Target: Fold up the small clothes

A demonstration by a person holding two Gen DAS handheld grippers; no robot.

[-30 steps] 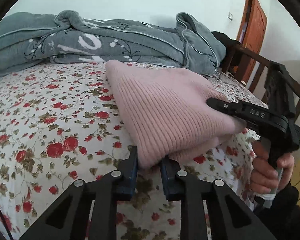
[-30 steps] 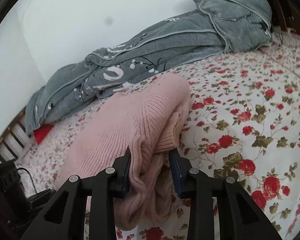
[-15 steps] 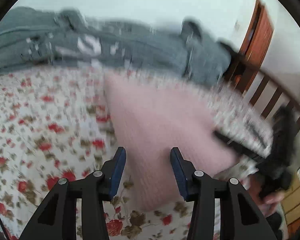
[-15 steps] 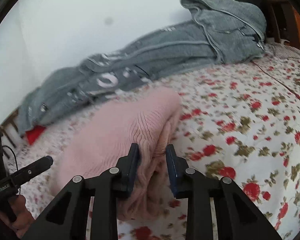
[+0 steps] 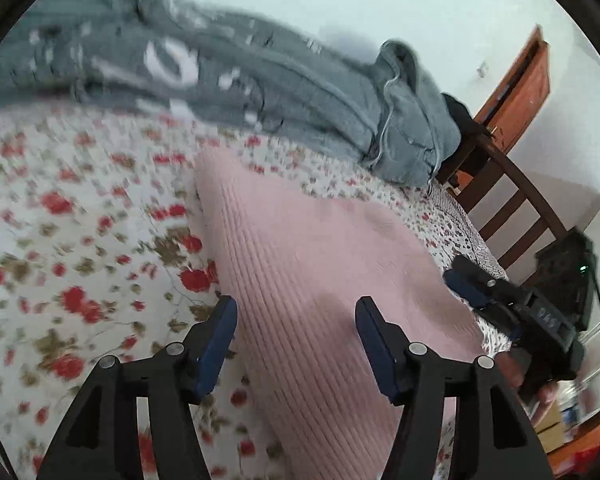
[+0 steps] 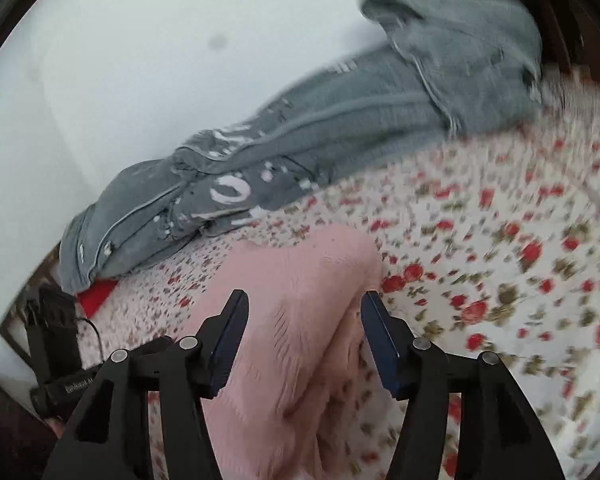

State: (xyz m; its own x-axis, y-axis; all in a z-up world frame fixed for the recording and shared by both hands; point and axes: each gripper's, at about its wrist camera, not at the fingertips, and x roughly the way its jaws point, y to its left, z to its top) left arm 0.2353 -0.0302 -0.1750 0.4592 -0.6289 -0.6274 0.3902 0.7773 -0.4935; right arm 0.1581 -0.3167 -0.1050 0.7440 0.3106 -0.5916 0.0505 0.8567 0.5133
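The folded pink ribbed-knit sweater [image 5: 312, 280] lies on the rose-print bedsheet [image 5: 72, 240], at 12 o'clock of both tools. The left gripper [image 5: 294, 340] and right gripper [image 6: 304, 336] are opening — neither pinches it. Risk: a retreating pad snags the loose hem, undoing the fold.

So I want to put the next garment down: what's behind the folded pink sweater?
Behind the pink sweater is a strip of floral bedsheet, then a bunched grey blanket along the white wall. Whatever lies under that blanket is hidden.
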